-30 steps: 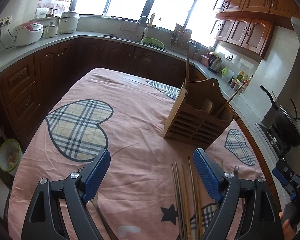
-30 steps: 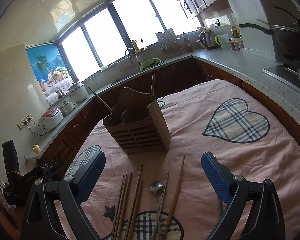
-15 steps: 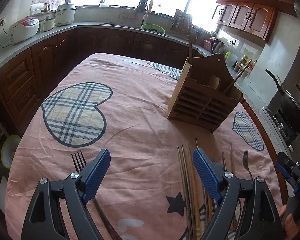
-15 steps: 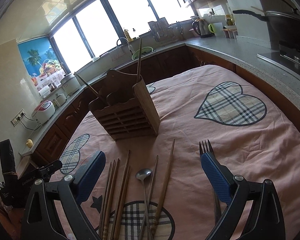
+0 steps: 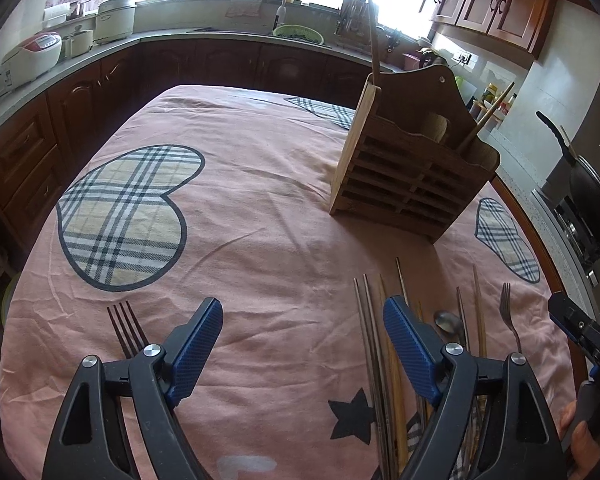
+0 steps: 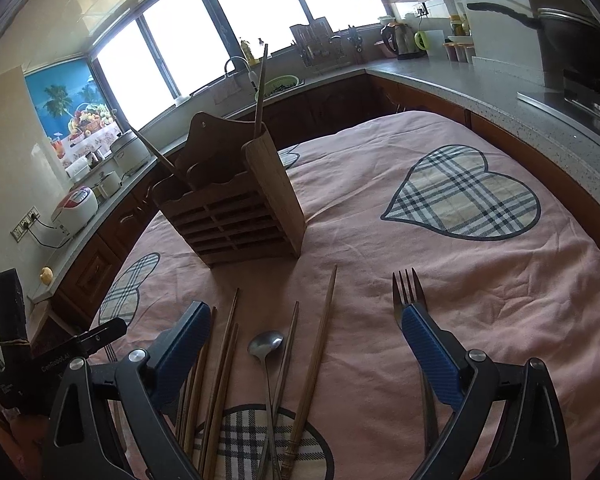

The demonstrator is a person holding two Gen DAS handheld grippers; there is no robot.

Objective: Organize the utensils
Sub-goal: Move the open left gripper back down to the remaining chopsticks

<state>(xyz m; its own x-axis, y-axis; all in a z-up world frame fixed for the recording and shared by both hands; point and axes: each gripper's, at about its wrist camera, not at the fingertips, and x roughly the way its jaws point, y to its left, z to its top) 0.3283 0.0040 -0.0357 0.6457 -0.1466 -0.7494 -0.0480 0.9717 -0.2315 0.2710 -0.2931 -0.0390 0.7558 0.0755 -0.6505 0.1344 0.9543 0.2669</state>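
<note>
Between right tool [image 6: 306,334] fingers: spoon [image 6: 265,343], chopsticks [image 6: 224,354].

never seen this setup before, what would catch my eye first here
The wooden caddy stands mid-table on the pink cloth with its big plaid hearts, a couple of sticks already poking out of it. In front of it lies a loose row of chopsticks and a spoon, with a fork off to the right. Both blue-padded grippers, left and right, hang empty over them, the left's jaws closing.
</note>
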